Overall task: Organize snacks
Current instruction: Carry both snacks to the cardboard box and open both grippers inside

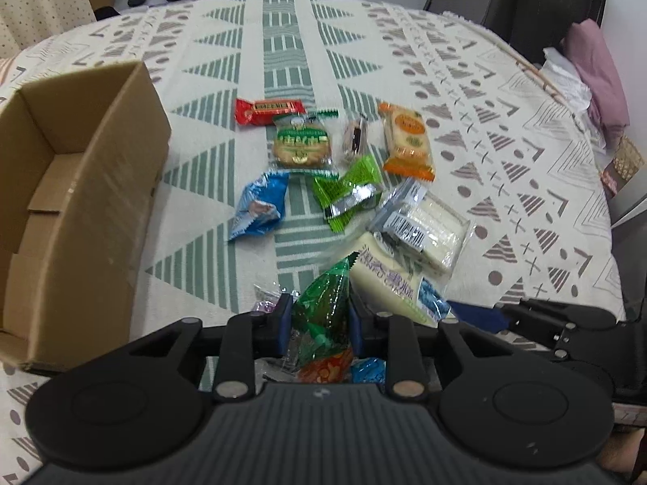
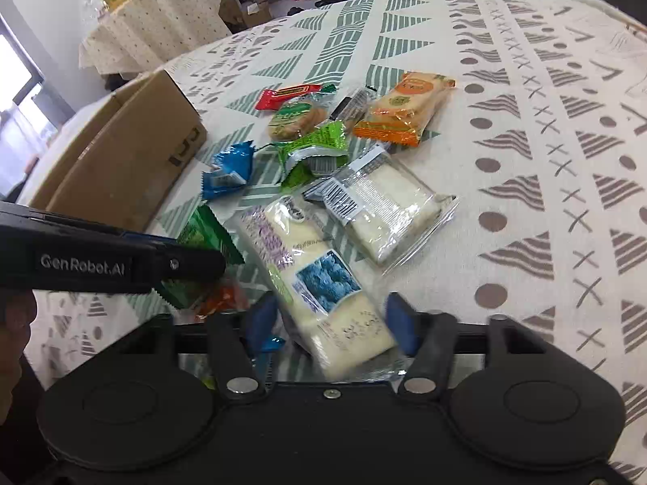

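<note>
Snacks, box interior left-wrist only

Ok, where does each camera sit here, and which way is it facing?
Left wrist: on the left gripper, looking steeply down over the table; its jaws pinch a green packet, and the right gripper pokes in.
Right wrist: on the right gripper, angled down; its jaws flank a white packet, and the left gripper crosses in beside part of a hand.
Shared: cardboard box, orange packet, patterned tablecloth.
</note>
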`<state>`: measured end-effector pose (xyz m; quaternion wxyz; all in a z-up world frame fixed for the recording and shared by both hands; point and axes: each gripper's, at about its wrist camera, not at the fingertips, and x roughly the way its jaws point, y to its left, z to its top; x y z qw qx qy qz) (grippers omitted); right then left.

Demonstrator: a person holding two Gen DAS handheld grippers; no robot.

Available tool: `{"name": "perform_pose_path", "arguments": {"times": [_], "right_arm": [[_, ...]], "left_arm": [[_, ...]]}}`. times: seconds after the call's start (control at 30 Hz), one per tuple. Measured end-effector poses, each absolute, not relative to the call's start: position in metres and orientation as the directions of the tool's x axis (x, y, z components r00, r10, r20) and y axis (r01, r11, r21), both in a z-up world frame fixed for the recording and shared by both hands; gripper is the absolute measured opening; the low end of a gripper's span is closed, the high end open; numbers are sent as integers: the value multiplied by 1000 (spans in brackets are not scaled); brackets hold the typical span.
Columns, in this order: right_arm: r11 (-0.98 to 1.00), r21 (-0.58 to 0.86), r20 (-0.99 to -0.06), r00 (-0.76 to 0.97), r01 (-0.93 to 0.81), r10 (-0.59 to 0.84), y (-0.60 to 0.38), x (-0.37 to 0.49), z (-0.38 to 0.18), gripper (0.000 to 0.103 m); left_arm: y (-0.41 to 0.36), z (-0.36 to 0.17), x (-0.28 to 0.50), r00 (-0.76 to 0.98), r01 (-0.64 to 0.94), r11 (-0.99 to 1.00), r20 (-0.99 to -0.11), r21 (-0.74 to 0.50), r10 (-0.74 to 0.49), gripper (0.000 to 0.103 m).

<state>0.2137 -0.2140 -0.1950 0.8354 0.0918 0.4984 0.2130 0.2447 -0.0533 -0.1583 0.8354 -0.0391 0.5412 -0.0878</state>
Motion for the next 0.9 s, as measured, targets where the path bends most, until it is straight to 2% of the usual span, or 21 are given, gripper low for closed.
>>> {"name": "perform_pose_path", "arguments": {"times": [0.17,0.9], "right_arm": [[887,377,-781,424,-266,458,-213,207,-186,43],[892,362,-685,571,-271,452,-177,178,-115,41]], "left_arm": [[-41,-141,233,440,80,980,-876,-181,-198,27],[43,-73,191,599,-19,972,-781,-236,-178,27]]}}
